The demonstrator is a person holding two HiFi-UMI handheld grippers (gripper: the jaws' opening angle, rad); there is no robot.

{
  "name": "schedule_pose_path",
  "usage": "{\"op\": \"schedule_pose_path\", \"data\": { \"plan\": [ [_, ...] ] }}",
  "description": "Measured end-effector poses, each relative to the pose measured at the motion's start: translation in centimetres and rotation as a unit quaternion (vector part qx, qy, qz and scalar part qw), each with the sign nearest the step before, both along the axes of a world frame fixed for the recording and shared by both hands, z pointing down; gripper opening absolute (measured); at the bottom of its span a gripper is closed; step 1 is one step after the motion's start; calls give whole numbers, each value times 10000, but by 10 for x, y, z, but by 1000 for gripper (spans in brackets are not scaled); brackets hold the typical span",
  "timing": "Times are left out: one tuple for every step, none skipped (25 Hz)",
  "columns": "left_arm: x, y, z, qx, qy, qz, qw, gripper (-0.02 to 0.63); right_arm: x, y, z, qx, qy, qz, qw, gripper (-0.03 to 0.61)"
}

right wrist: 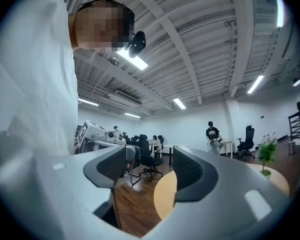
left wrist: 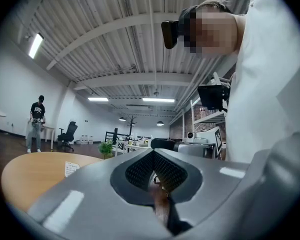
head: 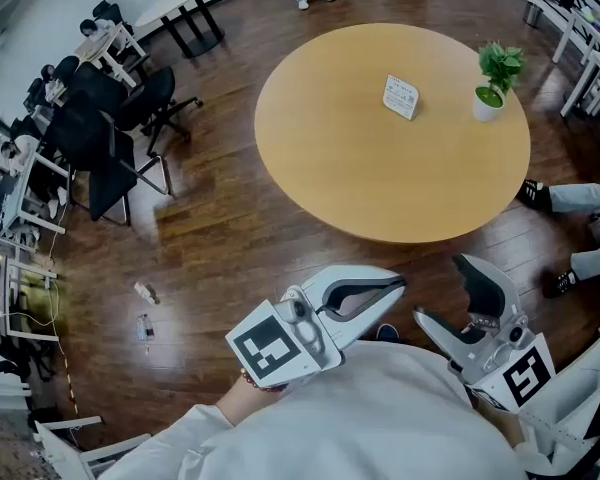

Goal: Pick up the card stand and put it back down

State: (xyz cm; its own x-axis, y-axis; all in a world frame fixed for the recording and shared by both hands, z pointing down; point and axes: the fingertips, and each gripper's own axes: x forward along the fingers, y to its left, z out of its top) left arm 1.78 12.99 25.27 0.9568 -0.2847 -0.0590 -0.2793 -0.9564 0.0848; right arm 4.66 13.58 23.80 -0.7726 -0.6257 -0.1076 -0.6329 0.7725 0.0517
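Observation:
The white card stand stands upright on the round wooden table, right of its middle and far from both grippers. It also shows small in the left gripper view, card stand. My left gripper is held close to my chest, short of the table's near edge, with its jaws shut on nothing. My right gripper hangs beside it, open and empty, with only floor and table rim between its jaws.
A small potted plant in a white pot sits near the table's right edge, beside the card stand. Black office chairs and desks crowd the left. A seated person's legs are at the right. Small litter lies on the floor.

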Motion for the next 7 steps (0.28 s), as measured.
{"op": "schedule_pose_path", "data": {
  "plan": [
    [-3,2,0,16,22,8,10000,2,-3,1,1,4,15,-4,10000,284],
    [-6,4,-1,21,59,-8,10000,2,-8,3,5,-58,22,-25,10000,282],
    [-11,7,0,-3,87,-47,10000,2,-13,7,10,-204,-5,-55,9998,282],
    [-17,10,0,-55,84,-97,9999,2,-19,11,15,-395,-74,-89,9992,282],
    [-23,13,1,-121,47,-143,9998,2,-26,15,19,-553,-172,-124,9982,282],
    [-29,16,1,-187,-10,-180,9997,2,-32,18,20,-664,-275,-158,9973,282],
    [-34,18,2,-248,-75,-210,9994,2,-38,21,20,-753,-378,-190,9963,282]
  ]
}}
